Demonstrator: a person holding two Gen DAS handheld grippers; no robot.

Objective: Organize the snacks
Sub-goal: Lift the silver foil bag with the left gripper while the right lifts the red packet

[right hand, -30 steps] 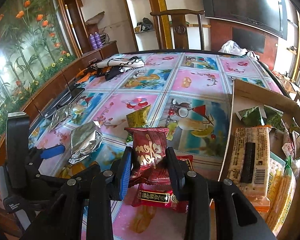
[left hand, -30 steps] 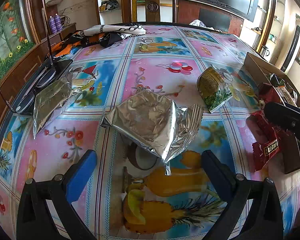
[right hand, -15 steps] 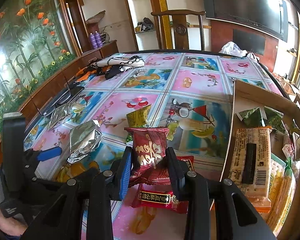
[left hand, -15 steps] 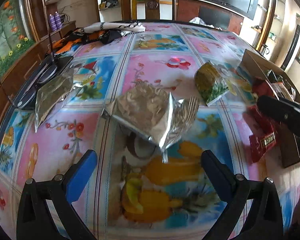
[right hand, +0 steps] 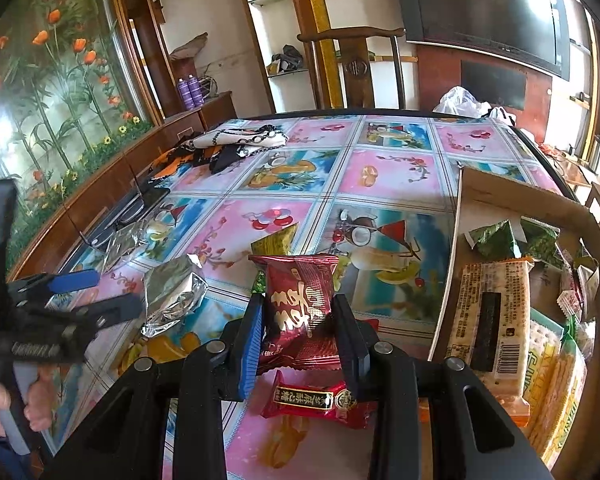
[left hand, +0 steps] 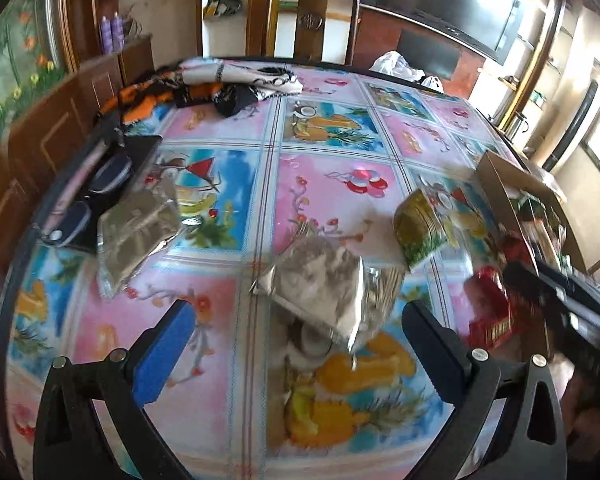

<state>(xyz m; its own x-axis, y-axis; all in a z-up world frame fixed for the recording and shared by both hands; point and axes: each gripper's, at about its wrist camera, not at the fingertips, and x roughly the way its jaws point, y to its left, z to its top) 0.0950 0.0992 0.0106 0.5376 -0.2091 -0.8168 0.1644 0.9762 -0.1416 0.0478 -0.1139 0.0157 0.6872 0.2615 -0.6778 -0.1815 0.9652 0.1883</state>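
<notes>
My left hand-held gripper point(left hand: 296, 344), jaws wide and empty, has pulled back above the crinkled silver foil pouch point(left hand: 328, 292); right hand-held gripper point(right hand: 300, 320) clamps the dark-red snack packet point(right hand: 298, 296), box-bound next.

Our left gripper point(left hand: 296, 344) and right gripper point(right hand: 298, 334) are black frames with silver screw heads. We see blue pads lining the jaws, and white lettering marks one black body.

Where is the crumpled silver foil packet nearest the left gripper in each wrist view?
Left wrist: the silver foil packet lies centre frame, just beyond the open left gripper.
Right wrist: the same packet sits left of centre, beside the left gripper's tip.
Shared landmark: the green snack packet lies right of it.
</notes>
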